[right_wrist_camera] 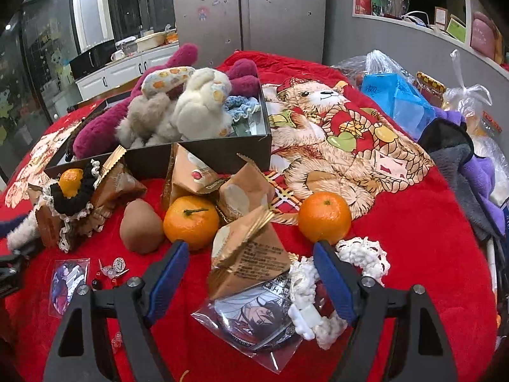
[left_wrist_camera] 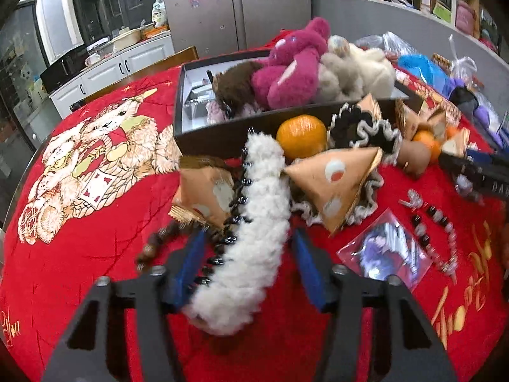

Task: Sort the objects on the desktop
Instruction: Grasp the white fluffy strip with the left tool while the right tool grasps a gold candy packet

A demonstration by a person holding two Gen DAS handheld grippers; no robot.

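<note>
A fluffy white hair claw (left_wrist_camera: 254,222) with black teeth stands between the blue pads of my left gripper (left_wrist_camera: 246,254); the jaws stand wide, not pressing it. A dark box (left_wrist_camera: 222,127) behind holds plush toys (left_wrist_camera: 292,70). In front of the box lie a tangerine (left_wrist_camera: 301,135), tan snack packets (left_wrist_camera: 334,184) and a black scrunchie (left_wrist_camera: 359,127). My right gripper (right_wrist_camera: 251,264) is open over a tan snack packet (right_wrist_camera: 248,254), a bagged badge (right_wrist_camera: 254,318) and a white scrunchie (right_wrist_camera: 362,254). Two tangerines (right_wrist_camera: 191,219) (right_wrist_camera: 324,216) and a brown egg-shaped sponge (right_wrist_camera: 141,226) lie beyond.
A red printed cloth (left_wrist_camera: 79,270) covers the table. A bead bracelet (left_wrist_camera: 439,232) and a bagged badge (left_wrist_camera: 388,248) lie at the right in the left wrist view. Plastic bags (right_wrist_camera: 397,95) and dark and purple clothes (right_wrist_camera: 461,165) pile at the right edge.
</note>
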